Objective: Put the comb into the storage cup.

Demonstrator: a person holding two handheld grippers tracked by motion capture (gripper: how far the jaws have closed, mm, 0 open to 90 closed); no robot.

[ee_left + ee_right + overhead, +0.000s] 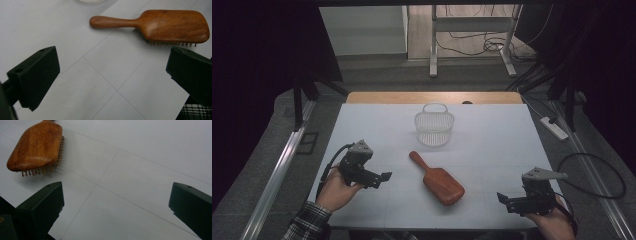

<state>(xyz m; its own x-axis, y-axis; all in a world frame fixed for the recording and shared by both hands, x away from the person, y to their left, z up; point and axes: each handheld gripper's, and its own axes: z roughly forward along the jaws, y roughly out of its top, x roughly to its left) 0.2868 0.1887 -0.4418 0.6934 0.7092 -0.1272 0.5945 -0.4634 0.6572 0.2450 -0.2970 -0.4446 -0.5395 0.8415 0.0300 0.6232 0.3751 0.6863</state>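
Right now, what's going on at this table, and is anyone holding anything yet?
Nothing is held yet. A person holds a two-jaw gripper in each hand over a white table. The left gripper and the right gripper both have their jaws apart and empty, one on each side of a brown wooden paddle hairbrush. The brush lies bristles down mid-table, handle pointing toward a small white mesh basket that stands farther back.

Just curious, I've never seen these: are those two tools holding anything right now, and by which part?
Nothing is held. Both the left tool and right tool are open, apart from the wooden hairbrush lying bristles-down on the table.
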